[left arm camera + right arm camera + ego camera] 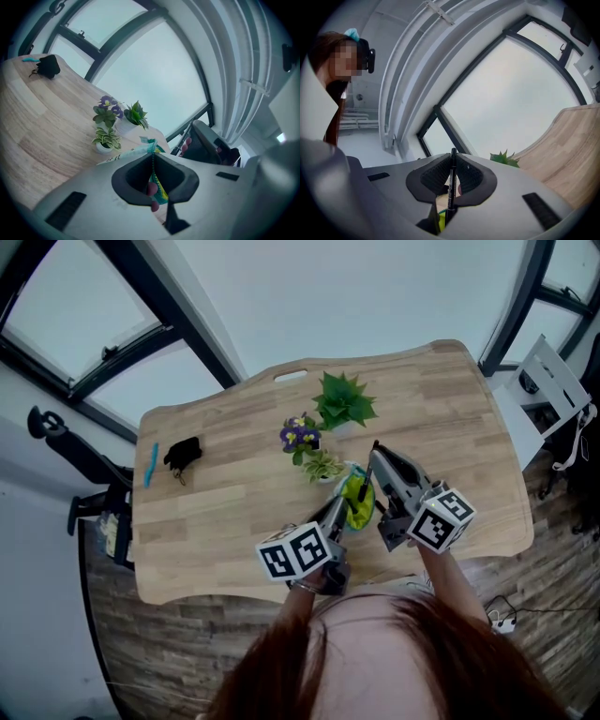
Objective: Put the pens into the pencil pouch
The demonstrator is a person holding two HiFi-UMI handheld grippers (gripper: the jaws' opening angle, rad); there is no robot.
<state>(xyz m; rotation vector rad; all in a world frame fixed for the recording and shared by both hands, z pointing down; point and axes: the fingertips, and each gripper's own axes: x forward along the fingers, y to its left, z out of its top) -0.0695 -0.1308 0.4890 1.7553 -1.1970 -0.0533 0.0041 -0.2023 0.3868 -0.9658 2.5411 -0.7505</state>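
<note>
My left gripper [339, 506] is shut on the upper edge of a yellow-green pencil pouch [356, 499] and holds it up over the table's near side. In the left gripper view its jaws [152, 165] pinch the pouch [156, 183] by its zipper edge. My right gripper [377, 459] hovers just right of the pouch, shut on a black pen [451, 180]. That pen stands upright between the pads, its lower end just above the pouch [440, 220]. A blue pen [150, 465] lies at the table's far left, beside a small black object [183, 454].
Three small potted plants [342, 401] [300, 437] [323, 467] stand on the wooden table [234, 512] just beyond the pouch. Large windows rise behind the table. A black stand [89, 493] is at the left, white equipment [553, 381] at the right.
</note>
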